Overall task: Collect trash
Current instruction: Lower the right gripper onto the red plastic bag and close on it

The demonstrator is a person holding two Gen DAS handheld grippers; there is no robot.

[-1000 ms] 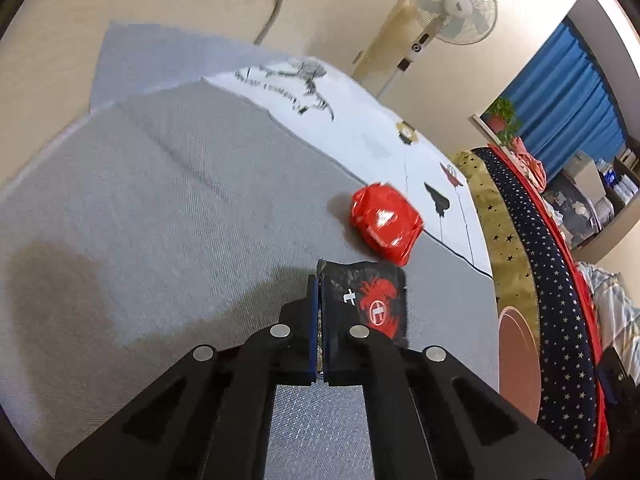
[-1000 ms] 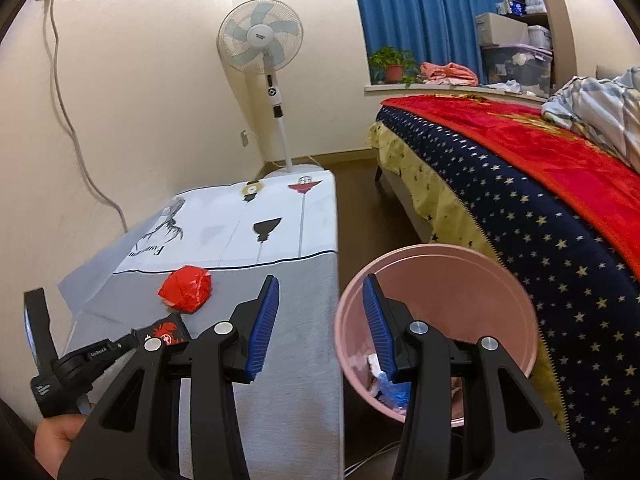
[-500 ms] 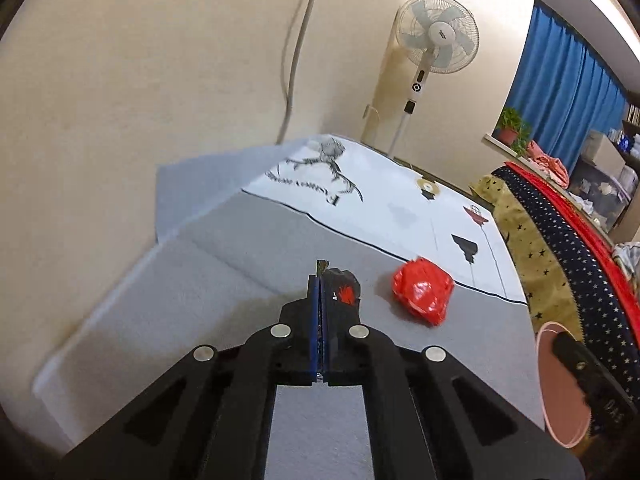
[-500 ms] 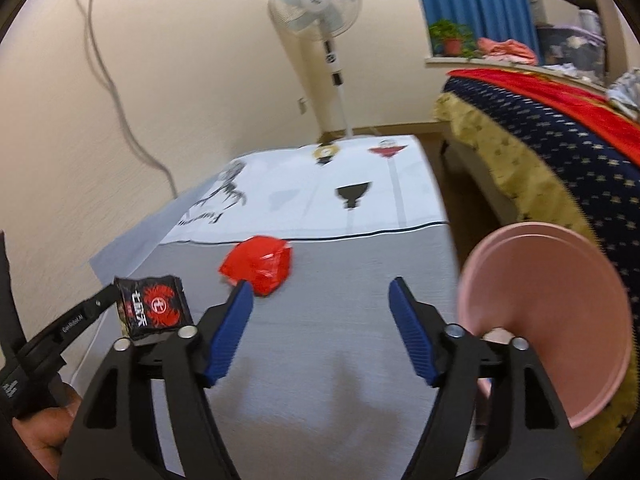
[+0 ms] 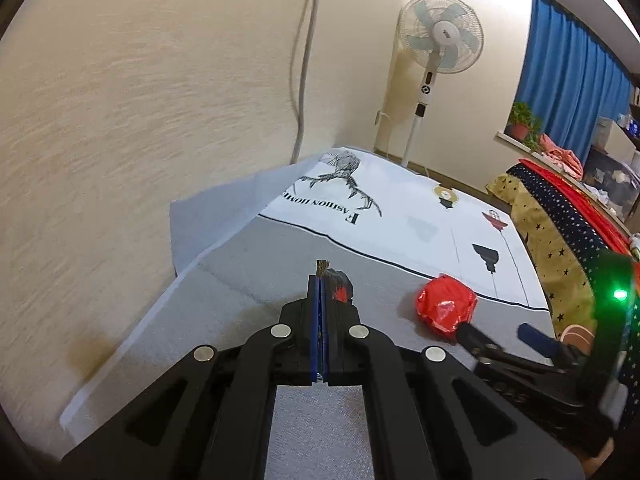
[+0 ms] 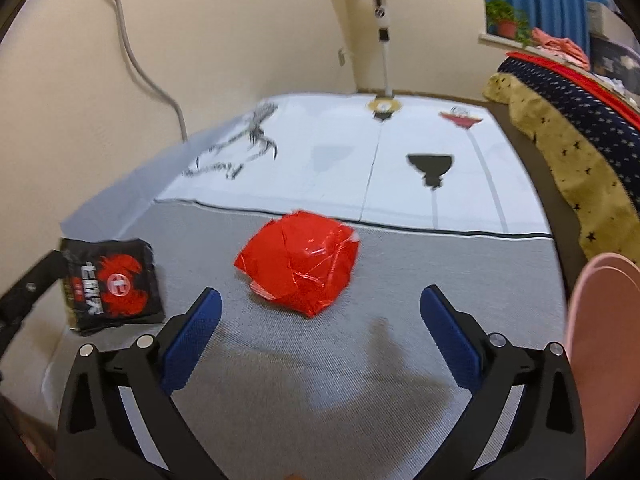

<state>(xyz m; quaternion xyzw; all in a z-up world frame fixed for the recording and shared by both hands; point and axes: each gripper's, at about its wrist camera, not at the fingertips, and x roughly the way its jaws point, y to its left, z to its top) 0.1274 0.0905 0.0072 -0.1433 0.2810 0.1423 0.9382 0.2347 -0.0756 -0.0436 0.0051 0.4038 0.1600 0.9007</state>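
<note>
My left gripper (image 5: pixel 320 284) is shut on a black snack wrapper (image 5: pixel 339 286) with a red emblem and holds it above the grey cloth. The wrapper also shows at the left of the right wrist view (image 6: pixel 110 285). A crumpled red foil wrapper (image 6: pixel 299 261) lies on the grey cloth of the low table (image 6: pixel 360 380); it also shows in the left wrist view (image 5: pixel 446 306). My right gripper (image 6: pixel 320 312) is open wide, just in front of the red wrapper, with its fingers to either side and short of it. It appears at the right of the left wrist view (image 5: pixel 500 330).
A pink bin (image 6: pixel 604 344) stands at the table's right edge. A bed with a starry cover (image 6: pixel 568 120) runs along the right. A standing fan (image 5: pixel 438 44) and a hanging cable (image 5: pixel 304 60) are by the wall behind the table.
My right gripper has swung left from the pink bin to the red wrapper and come close to it. My left gripper has lifted the black wrapper off the cloth and tilted up.
</note>
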